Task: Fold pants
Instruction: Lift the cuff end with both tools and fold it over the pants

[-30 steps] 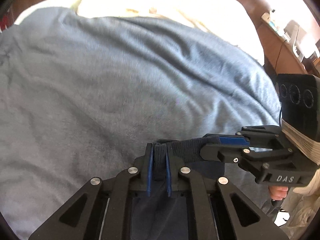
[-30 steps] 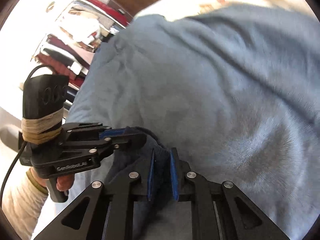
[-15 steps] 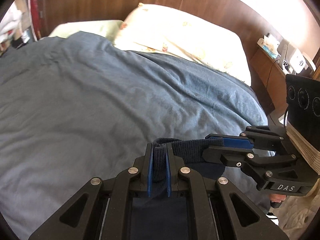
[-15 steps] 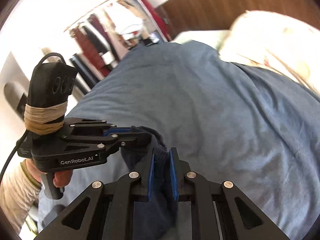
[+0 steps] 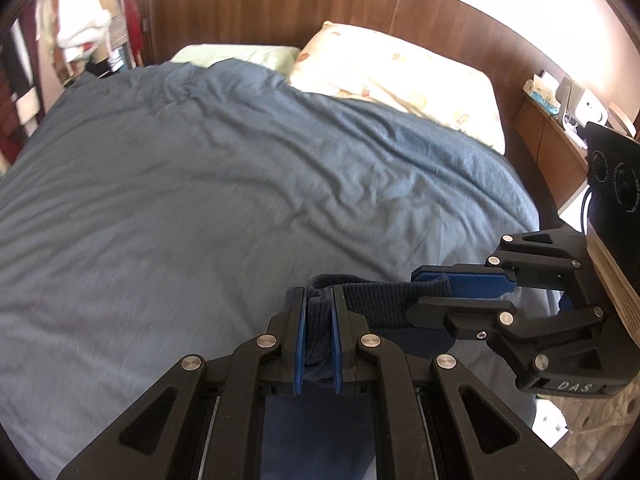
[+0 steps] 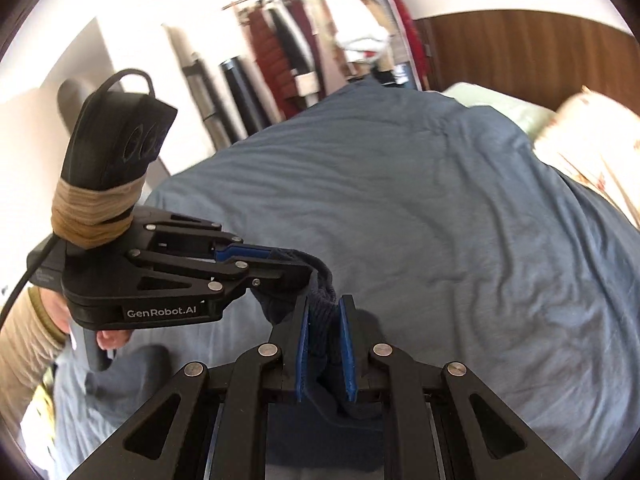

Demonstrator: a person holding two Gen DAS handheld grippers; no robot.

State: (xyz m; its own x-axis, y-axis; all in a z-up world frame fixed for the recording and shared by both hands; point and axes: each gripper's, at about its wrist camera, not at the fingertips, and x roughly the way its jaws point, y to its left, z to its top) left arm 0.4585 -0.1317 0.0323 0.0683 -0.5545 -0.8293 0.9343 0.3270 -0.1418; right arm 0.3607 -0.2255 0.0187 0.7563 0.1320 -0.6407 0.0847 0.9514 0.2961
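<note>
The dark navy pants [image 5: 380, 300] hang by their ribbed waistband between both grippers, held up above the bed. My left gripper [image 5: 317, 300] is shut on one end of the waistband. My right gripper [image 5: 430, 292] comes in from the right and is shut on the other end, close beside the left one. In the right wrist view my right gripper [image 6: 323, 308] pinches the pants [image 6: 322, 320], and my left gripper [image 6: 296, 266] grips the same band from the left. The rest of the pants hangs below, hidden by the gripper bodies.
A bed with a wrinkled blue duvet [image 5: 240, 184] fills the view below. Two pillows [image 5: 400, 76] lie against the wooden headboard [image 5: 320, 8]. A nightstand [image 5: 556, 120] with small items stands at the right. A clothes rack [image 6: 328, 44] stands at the bed's far left side.
Both grippers have risen and tilted up with the pants, so the headboard, pillows and clothes rack have come into view. The two grips on the waistband have held.
</note>
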